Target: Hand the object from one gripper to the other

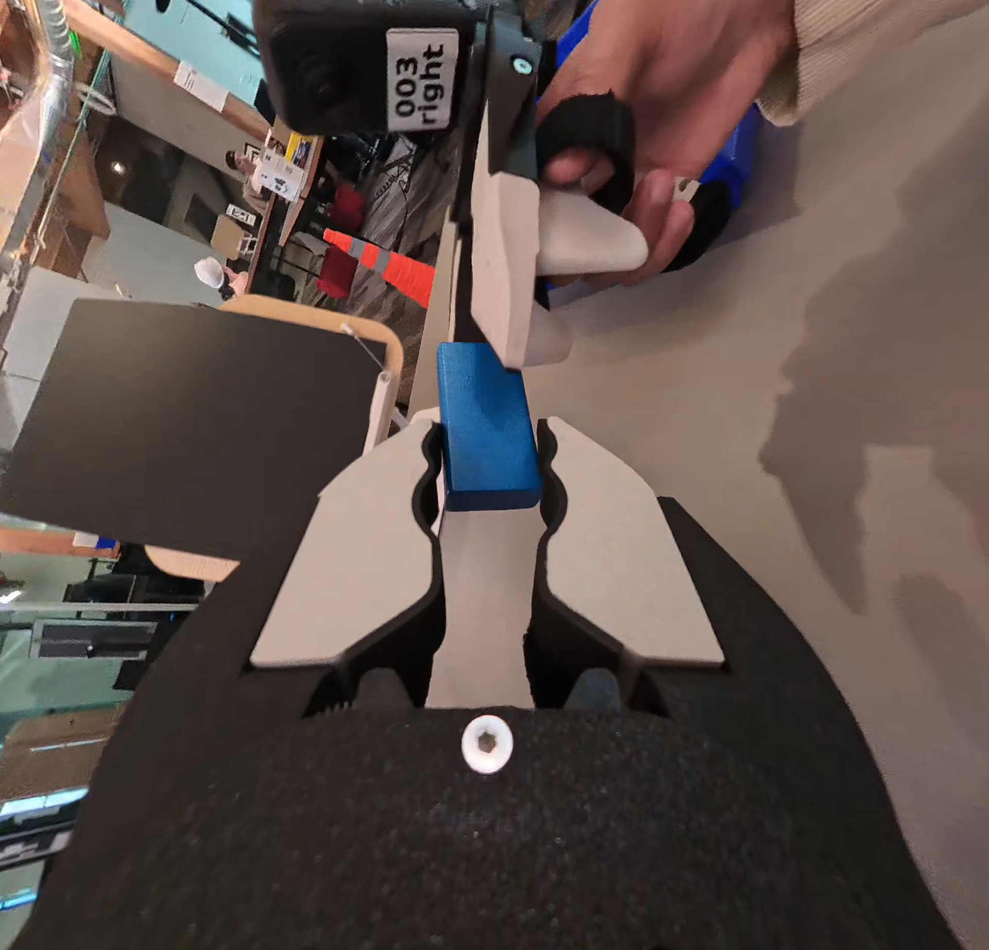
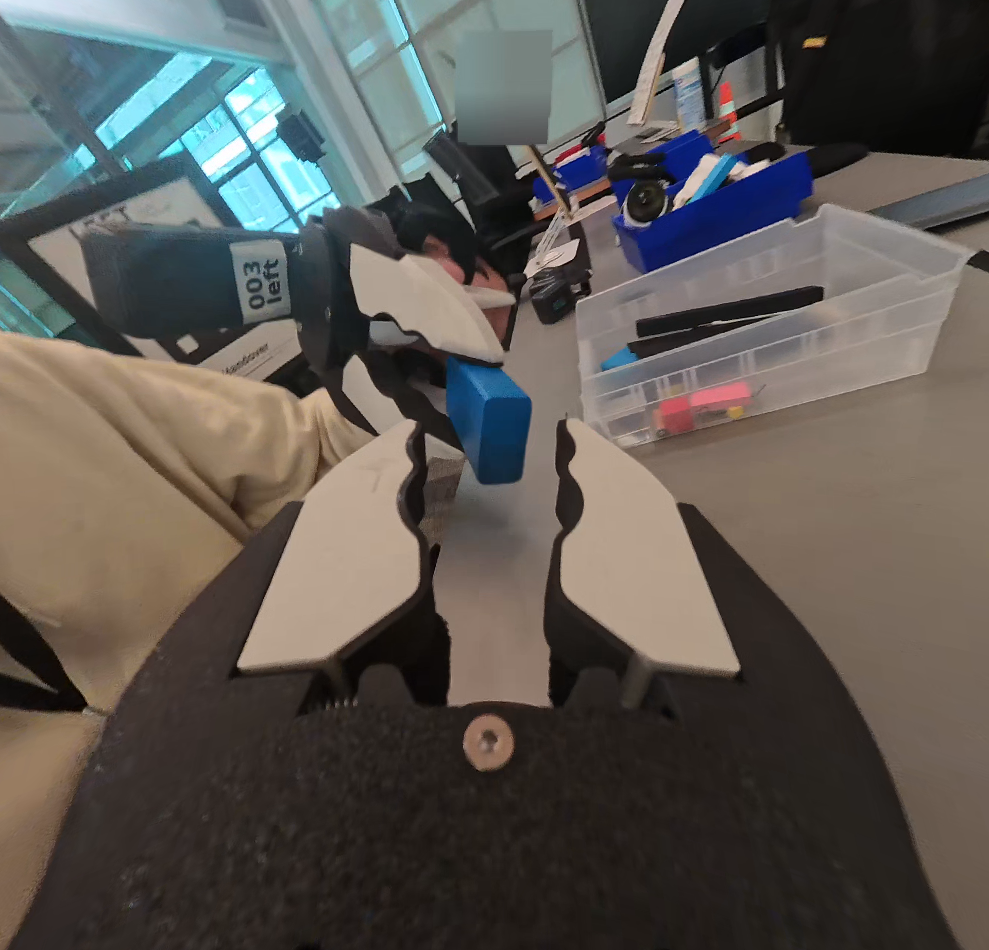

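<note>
Grey worktop (image 2: 803,576) fills the lower right of the right wrist view; a busy workshop with windows sits behind, upper left. On the worktop, right of centre, a clear plastic bin (image 2: 770,325) holds black strips and small coloured pieces, with blue bins (image 2: 712,212) of loose parts beyond it — none of these are in play.

Blue block (image 1: 487,432): held in the air, off the worktop, centre of both frames. In the left wrist view the left gripper (image 1: 489,432) has its fingers closed in on the block's two long sides, near the tips. The block's far end sticks out forward, past the fingertips — presumably left free so that the other gripper has something to take.

Right gripper (image 2: 489,432): in its own view the fingers stand apart, with the block's free end (image 2: 489,426) between the tips and a clear gap on the right side; contact on the left side cannot be made out. From the left wrist view the right gripper (image 1: 514,335) comes in from the top of the frame, edge-on, a hand (image 1: 663,100) on its handle, its fingers at the block's far end. The two grippers meet roughly at right angles, which keeps their fingers from colliding.

Judgement: handover at the receiving stage — right fingers not yet closed.
</note>
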Demonstrator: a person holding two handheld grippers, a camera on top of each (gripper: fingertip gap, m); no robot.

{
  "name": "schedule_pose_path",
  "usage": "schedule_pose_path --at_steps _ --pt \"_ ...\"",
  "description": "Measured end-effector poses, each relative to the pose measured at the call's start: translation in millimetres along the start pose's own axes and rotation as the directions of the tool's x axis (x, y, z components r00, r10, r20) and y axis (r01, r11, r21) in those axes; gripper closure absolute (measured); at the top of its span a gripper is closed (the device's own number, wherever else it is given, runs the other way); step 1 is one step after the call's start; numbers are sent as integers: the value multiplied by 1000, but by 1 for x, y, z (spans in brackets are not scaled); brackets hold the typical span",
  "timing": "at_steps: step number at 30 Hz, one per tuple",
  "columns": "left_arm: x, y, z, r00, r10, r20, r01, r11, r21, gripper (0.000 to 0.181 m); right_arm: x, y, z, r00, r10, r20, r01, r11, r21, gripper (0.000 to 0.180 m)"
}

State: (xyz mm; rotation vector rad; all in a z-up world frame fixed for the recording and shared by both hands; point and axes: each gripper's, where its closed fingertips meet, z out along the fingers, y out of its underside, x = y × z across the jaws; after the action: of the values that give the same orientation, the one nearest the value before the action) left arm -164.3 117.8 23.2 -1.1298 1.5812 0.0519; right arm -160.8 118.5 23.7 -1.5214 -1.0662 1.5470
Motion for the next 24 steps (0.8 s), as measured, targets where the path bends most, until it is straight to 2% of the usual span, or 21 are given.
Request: schedule_pose_path --at_steps 2,4,6,9,11,13,15,17,19,21,24 --pt "7 -3 7 1000 17 -14 -17 1000 -4 147 -3 8 0 1000 -4 9 5 1000 -14 138" --pt "13 -3 12 999 19 -28 -20 1000 -18 147 -1 9 -4 1000 -3 8 2 1000 16 160" --pt "17 1 18 999 -20 -34 18 998 -52 148 4 13 -6 999 32 7 -32 999 16 160" --pt "19 12 24 978 -203 -40 199 976 -87 146 14 20 -7 999 34 -28 -33 999 14 163" --pt "20 11 21 909 -413 -54 413 911 -11 136 21 26 -7 998 33 -50 -33 999 6 163" --pt "20 11 12 748 -655 -109 664 737 130 139 25 30 -9 998 12 -65 -11 1000 10 163" --pt "23 23 2 534 -821 -204 840 485 244 145 30 32 -11 996 -6 -85 8 1000 26 163" --pt "33 41 0 297 -891 -343 946 227 230 143 34 31 -14 995 -23 -99 28 998 54 163" --pt "38 51 4 89 -882 -462 992 36 123 132 36 30 -16 993 -56 -101 66 994 89 163" --pt "40 53 11 -78 -846 -528 996 -84 -12 127 36 32 -15 984 -132 -118 145 984 106 163" --pt "43 40 14 -255 -751 -609 967 -199 -160 124 32 35 -12 941 -303 -149 320 940 114 163"
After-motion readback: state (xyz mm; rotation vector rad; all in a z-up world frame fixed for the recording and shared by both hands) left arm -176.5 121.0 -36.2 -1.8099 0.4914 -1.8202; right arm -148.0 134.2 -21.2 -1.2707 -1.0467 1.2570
